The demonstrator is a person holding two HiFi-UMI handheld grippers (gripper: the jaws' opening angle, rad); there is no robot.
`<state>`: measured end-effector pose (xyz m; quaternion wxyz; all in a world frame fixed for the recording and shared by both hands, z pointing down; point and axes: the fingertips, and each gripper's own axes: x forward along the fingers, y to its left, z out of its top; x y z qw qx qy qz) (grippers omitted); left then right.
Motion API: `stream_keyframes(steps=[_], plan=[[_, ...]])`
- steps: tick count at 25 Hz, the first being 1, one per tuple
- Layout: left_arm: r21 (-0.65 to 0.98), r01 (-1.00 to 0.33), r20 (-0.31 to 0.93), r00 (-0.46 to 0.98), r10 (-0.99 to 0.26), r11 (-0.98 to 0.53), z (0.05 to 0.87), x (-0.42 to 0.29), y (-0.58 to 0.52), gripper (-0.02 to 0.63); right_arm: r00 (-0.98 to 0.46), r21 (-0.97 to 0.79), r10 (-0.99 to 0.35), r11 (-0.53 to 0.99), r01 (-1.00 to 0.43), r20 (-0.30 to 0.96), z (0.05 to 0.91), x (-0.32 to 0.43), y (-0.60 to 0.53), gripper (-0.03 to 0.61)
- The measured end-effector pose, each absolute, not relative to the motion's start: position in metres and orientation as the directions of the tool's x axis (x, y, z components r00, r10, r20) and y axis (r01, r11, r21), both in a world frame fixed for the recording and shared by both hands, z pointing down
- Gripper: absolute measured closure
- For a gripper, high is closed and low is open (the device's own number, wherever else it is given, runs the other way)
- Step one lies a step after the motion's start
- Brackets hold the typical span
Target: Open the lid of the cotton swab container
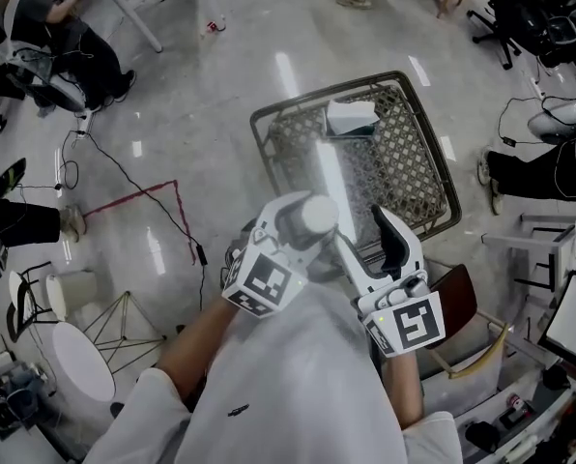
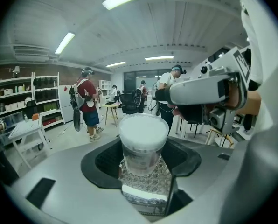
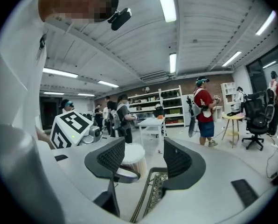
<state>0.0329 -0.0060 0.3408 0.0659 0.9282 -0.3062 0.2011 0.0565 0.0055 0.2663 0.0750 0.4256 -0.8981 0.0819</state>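
Observation:
My left gripper (image 1: 305, 222) holds up a clear round cotton swab container (image 1: 318, 215) over a wire mesh cart (image 1: 433, 167). In the left gripper view the container (image 2: 142, 143) stands upright between the black pads (image 2: 107, 160), and my left gripper (image 2: 141, 158) is shut on it. Its top shows white swab heads and I see no lid on it. My right gripper (image 1: 370, 238) hovers just to the right, open with nothing between its fingers. In the right gripper view the container (image 3: 132, 158) sits beyond the left jaw of my right gripper (image 3: 143, 161), apart from it.
A white box (image 1: 351, 117) lies in the cart's far end. Cables (image 1: 124, 177) and a round stool (image 1: 80, 361) are on the floor at left. A brown chair (image 1: 457, 303) stands at right. Several people (image 2: 86, 104), shelves (image 2: 36, 99) and tables fill the room.

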Motion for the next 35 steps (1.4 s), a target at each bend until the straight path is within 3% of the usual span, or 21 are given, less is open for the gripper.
stream_keyframes(steps=[13, 24, 35], plan=[[-0.100, -0.565, 0.480, 0.694, -0.537, -0.819, 0.339, 0.037, 0.002, 0.360, -0.708, -0.068, -0.590, 0.748, -0.660, 0.389, 0.291, 0.007, 0.007, 0.314], [-0.111, -0.574, 0.493, 0.677, -0.546, -0.811, 0.339, 0.030, 0.004, 0.360, -0.676, 0.029, -0.578, 0.769, -0.638, 0.457, 0.293, -0.001, 0.006, 0.331], [-0.098, -0.566, 0.438, 0.714, -0.546, -0.818, 0.332, 0.030, 0.009, 0.380, -0.746, -0.211, -0.529, 0.740, -0.638, 0.404, 0.283, 0.008, 0.005, 0.337]])
